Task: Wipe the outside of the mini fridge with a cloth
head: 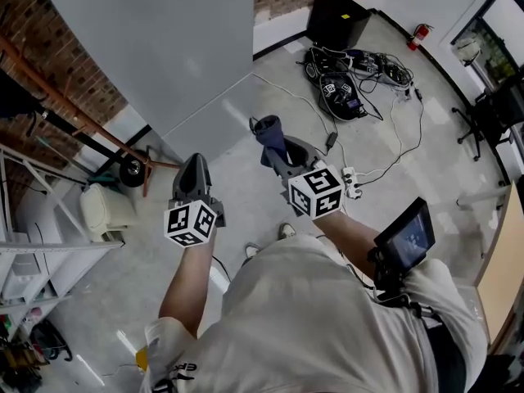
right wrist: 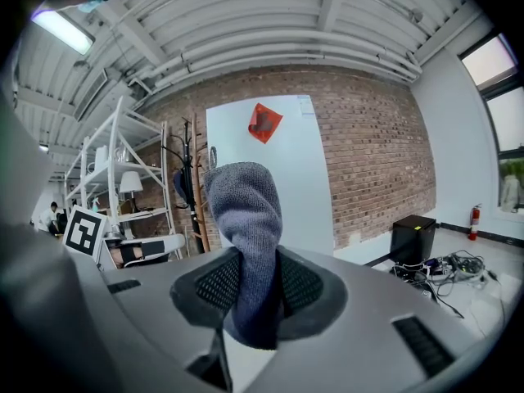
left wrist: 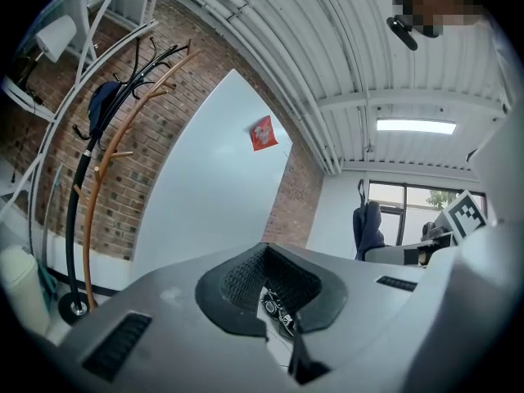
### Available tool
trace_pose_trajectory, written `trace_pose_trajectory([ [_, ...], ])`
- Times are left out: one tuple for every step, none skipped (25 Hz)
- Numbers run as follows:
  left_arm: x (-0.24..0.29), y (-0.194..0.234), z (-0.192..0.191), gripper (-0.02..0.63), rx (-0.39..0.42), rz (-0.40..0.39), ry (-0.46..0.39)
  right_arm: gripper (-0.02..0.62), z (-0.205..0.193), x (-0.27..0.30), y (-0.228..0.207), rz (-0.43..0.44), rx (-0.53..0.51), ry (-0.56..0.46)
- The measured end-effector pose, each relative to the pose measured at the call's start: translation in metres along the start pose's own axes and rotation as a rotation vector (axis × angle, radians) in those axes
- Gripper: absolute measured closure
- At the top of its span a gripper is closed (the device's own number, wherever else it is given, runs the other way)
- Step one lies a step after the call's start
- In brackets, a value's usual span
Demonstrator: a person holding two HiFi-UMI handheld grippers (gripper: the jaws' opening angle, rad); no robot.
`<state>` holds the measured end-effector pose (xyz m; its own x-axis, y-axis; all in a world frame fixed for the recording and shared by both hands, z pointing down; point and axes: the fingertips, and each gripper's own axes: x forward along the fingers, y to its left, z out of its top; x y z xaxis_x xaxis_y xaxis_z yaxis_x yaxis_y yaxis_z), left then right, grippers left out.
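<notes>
A tall white flat-faced unit (head: 164,47) with a red sticker (right wrist: 264,122) stands against the brick wall; it also shows in the left gripper view (left wrist: 213,178) and the right gripper view (right wrist: 286,178). My right gripper (head: 282,158) is shut on a blue-grey cloth (head: 268,132), which sticks up out of the jaws (right wrist: 244,211). It is held in the air, short of the white face. My left gripper (head: 195,166) hangs beside it to the left, shut with nothing in it (left wrist: 264,256). Neither gripper touches the unit.
A coat rack (left wrist: 90,178) and white shelving (head: 24,244) stand left of the unit. On the floor to the right lie tangled cables (head: 352,80), a power strip (head: 350,178), a black box (head: 337,19) and a fire extinguisher (head: 417,33). An office chair (head: 491,113) is at far right.
</notes>
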<state>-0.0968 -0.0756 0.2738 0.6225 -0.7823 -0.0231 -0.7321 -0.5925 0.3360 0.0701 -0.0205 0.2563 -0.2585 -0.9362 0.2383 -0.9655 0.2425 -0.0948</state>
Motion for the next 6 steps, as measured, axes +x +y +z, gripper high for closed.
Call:
trace_pose_trajectory([
  [0.0, -0.0012, -0.0023, 0.603, -0.002, -0.002, 0.004, 0.485, -0.0006, -0.0003, 0.0001, 0.0, 0.001, 0.0],
  [0.0001, -0.0027, -0.0044, 0.603, -0.003, -0.003, 0.008, 0.485, -0.0011, -0.0008, -0.0001, 0.0, 0.003, 0.0],
  [0.0003, -0.0042, -0.0065, 0.603, -0.005, -0.004, 0.011, 0.485, -0.0016, -0.0016, -0.0007, 0.0, 0.005, 0.0],
  [0.0008, -0.0058, -0.0085, 0.603, -0.007, -0.005, 0.015, 0.485, -0.0021, -0.0025, -0.0017, -0.001, 0.006, 0.0],
  [0.0014, -0.0074, -0.0104, 0.603, -0.009, -0.006, 0.019, 0.485, -0.0025, -0.0036, -0.0027, -0.001, 0.008, 0.001],
  [0.0021, -0.0091, -0.0122, 0.603, -0.011, -0.007, 0.023, 0.485, -0.0029, -0.0047, -0.0038, -0.002, 0.009, 0.001],
])
